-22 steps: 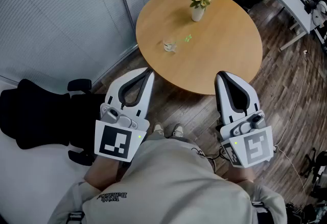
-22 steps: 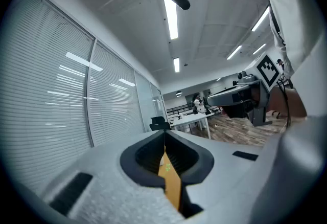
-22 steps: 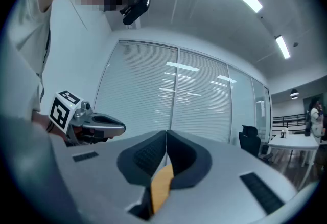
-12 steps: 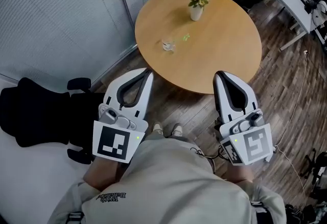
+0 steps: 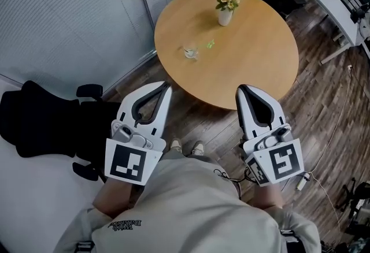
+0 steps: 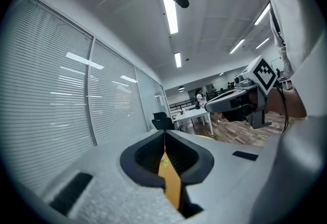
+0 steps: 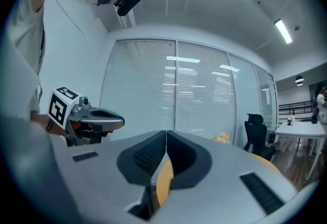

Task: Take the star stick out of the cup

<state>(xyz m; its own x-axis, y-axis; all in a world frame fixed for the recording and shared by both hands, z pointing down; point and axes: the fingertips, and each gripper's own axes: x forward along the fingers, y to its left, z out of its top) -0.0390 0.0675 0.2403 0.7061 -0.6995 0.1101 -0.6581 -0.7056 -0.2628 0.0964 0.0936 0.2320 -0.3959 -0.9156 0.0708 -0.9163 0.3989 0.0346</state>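
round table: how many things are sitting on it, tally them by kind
flower vase: 1
clear cup: 1
green star stick: 1
total: 3

The white plastic left gripper [image 5: 166,85] and the white plastic right gripper [image 5: 239,88] share one build: smooth tapering shells, with black ribbed rubber pads lining the jaws. Each carries a black-and-white square-marker cube, the left cube [image 5: 128,162] and the right cube [image 5: 282,162], with a grey metal block and a tiny green light beside it. A thin black cable [image 5: 226,175] trails from the right one. The person wears a pale beige sweatshirt [image 5: 191,211] with dark printed lettering [image 5: 127,223] near the left shoulder, and light-coloured shoes [image 5: 188,146]
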